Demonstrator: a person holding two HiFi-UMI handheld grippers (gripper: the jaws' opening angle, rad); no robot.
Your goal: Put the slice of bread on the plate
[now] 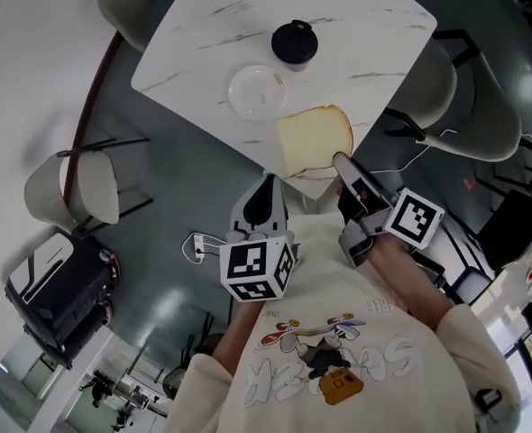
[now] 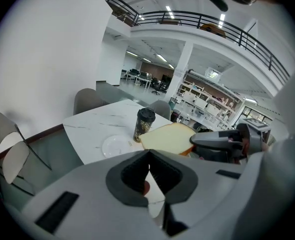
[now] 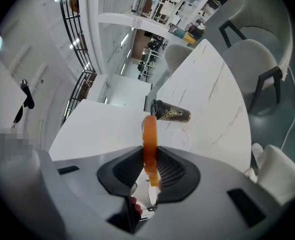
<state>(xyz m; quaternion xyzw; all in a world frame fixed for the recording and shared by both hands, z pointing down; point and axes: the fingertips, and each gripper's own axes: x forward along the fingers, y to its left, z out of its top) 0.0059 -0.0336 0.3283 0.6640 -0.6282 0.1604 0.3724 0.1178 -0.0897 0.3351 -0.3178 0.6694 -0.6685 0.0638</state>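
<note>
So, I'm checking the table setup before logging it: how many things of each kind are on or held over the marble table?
slice of bread: 1
plate: 1
cup with lid: 1
Total: 3

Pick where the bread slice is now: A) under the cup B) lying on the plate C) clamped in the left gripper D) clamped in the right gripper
D: in the right gripper view the bread slice stands edge-on, pinched by the right gripper, and the plate holds nothing.
</note>
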